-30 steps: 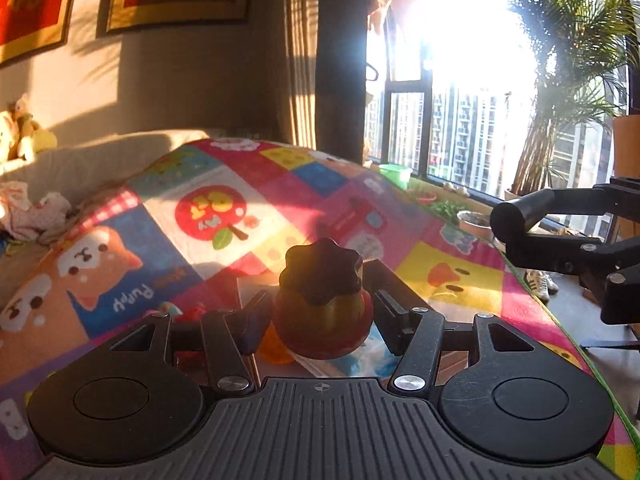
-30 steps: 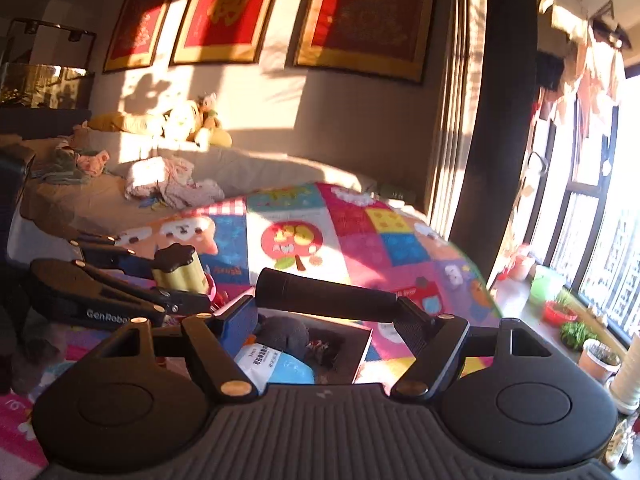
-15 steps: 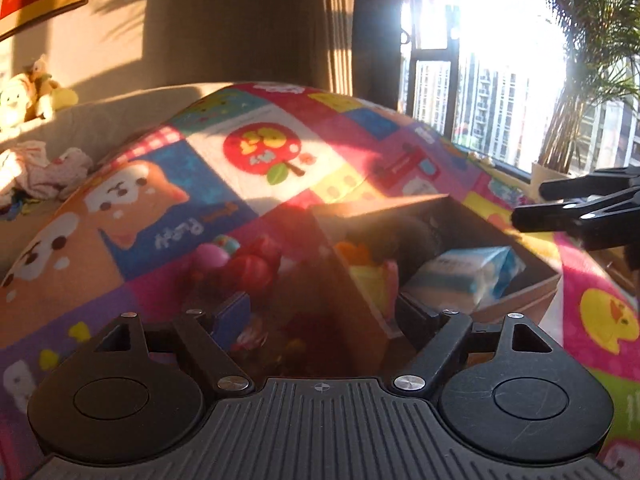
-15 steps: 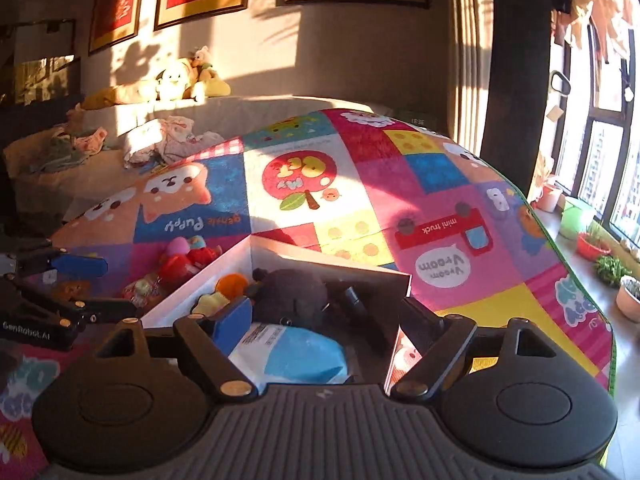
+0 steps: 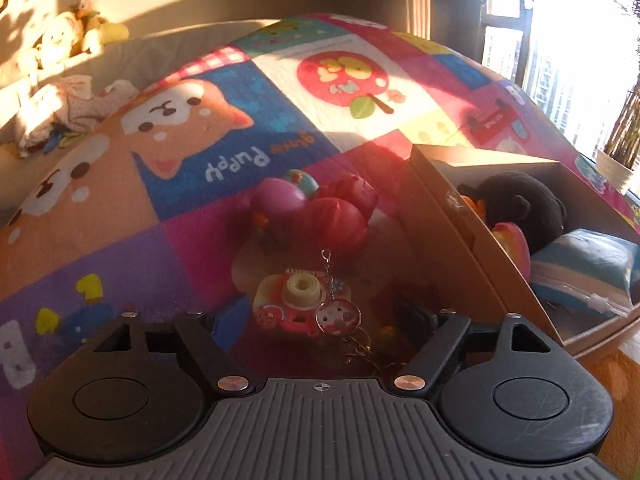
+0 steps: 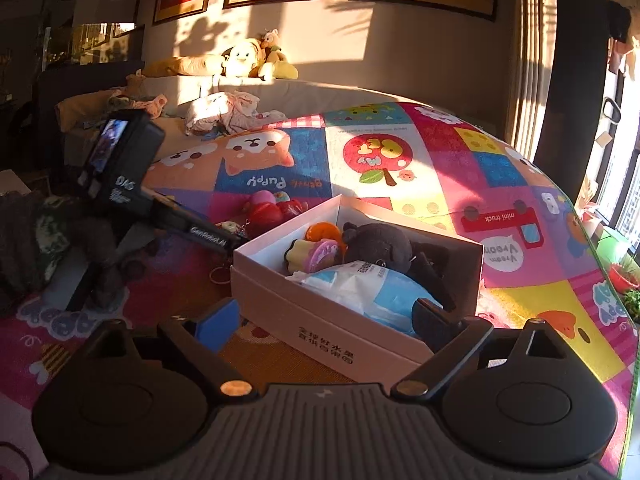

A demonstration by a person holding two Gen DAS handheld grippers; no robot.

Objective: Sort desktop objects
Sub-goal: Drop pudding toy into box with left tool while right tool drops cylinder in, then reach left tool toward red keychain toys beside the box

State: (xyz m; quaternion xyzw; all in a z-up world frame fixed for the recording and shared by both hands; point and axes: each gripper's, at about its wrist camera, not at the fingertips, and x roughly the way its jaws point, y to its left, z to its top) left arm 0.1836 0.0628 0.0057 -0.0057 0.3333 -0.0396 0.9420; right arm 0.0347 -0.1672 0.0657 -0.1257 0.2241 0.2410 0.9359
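A pink toy camera (image 5: pixel 298 304) with a round charm on a chain (image 5: pixel 338 316) lies on the colourful play mat (image 5: pixel 120 220). My left gripper (image 5: pixel 326 312) straddles it, jaws closing, pads clear of its sides. Behind it sit a red squishy toy (image 5: pixel 340 220) and a pink one (image 5: pixel 280 200). The open cardboard box (image 6: pixel 320 320) holds a black plush (image 6: pixel 376 244), a blue-white tissue pack (image 6: pixel 360 288) and small toys (image 6: pixel 312 256). My right gripper (image 6: pixel 325 322) hovers over the box's near corner, jaws opening, holding nothing. The left gripper (image 6: pixel 230 236) reaches in beside the box's left wall.
Beyond the mat, a sofa (image 6: pixel 320 88) carries stuffed animals (image 6: pixel 244 58) and crumpled clothes (image 6: pixel 228 114). Windows and potted plants (image 6: pixel 624 272) line the right side. A person's dark sleeve (image 6: pixel 24 240) is at the left. The box's brown wall (image 5: pixel 460 240) rises right of my left gripper.
The left gripper let go of a yellow-red toy with a dark cap, swung left of the box and dropped low over the toy camera. The right gripper sank toward the box and widened.
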